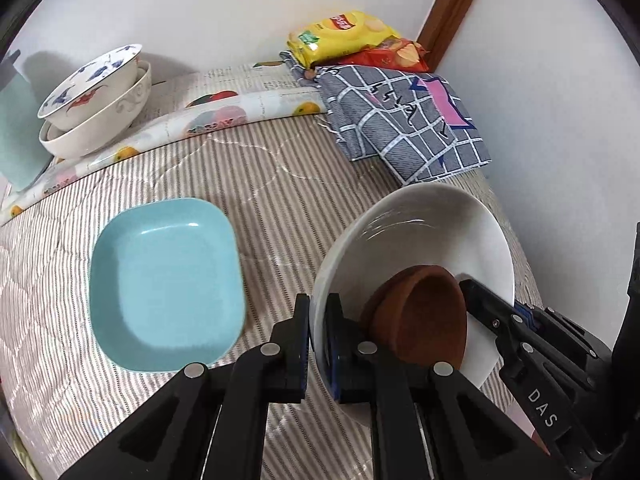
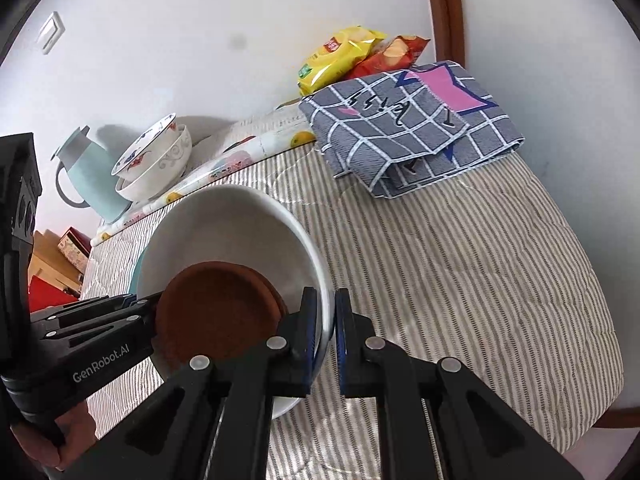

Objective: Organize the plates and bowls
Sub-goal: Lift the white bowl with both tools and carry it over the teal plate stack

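Note:
A white bowl (image 1: 420,224) with a small brown dish (image 1: 420,312) inside it is held tilted above the striped table. My left gripper (image 1: 318,320) is shut on the bowl's left rim. My right gripper (image 2: 327,316) is shut on its right rim; it also shows in the left wrist view (image 1: 492,316). The bowl (image 2: 224,224) and brown dish (image 2: 216,312) show in the right wrist view. A light blue square plate (image 1: 164,284) lies on the table left of the bowl. Two stacked patterned bowls (image 1: 96,100) stand at the back left.
A folded grey checked cloth (image 1: 404,120) lies at the back right, with yellow and red snack bags (image 1: 348,36) behind it. A light blue jug (image 2: 86,168) stands beside the stacked bowls (image 2: 156,164). A fruit-print cloth (image 1: 224,108) runs along the back. Walls close off the back and right.

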The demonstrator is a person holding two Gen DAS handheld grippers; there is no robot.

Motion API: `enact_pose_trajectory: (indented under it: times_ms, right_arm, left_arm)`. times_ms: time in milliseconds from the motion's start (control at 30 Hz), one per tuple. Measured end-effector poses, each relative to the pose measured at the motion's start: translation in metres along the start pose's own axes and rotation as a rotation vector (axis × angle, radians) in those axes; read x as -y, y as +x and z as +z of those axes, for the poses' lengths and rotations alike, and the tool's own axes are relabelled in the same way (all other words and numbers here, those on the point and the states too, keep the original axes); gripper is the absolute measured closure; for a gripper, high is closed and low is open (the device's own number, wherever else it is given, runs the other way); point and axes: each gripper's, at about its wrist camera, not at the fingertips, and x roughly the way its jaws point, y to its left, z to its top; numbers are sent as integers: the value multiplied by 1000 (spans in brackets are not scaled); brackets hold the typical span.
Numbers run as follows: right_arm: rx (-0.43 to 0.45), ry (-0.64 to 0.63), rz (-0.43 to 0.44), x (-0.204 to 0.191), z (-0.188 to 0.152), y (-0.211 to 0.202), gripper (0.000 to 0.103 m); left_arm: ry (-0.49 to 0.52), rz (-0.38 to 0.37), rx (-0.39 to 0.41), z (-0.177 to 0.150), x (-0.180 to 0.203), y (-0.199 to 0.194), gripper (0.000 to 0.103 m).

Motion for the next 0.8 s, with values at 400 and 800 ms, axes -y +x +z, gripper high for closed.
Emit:
enact_pose_trajectory:
  times_ms: [400,800]
  right_arm:
    - [-11,-41,13,-40,6,11,94]
    - [-38,-88,46,-88,11,34,94]
  left_arm:
    - [-47,9,19,4,-42,-14,95]
    - [-112,24,18,3,-96,-17,95]
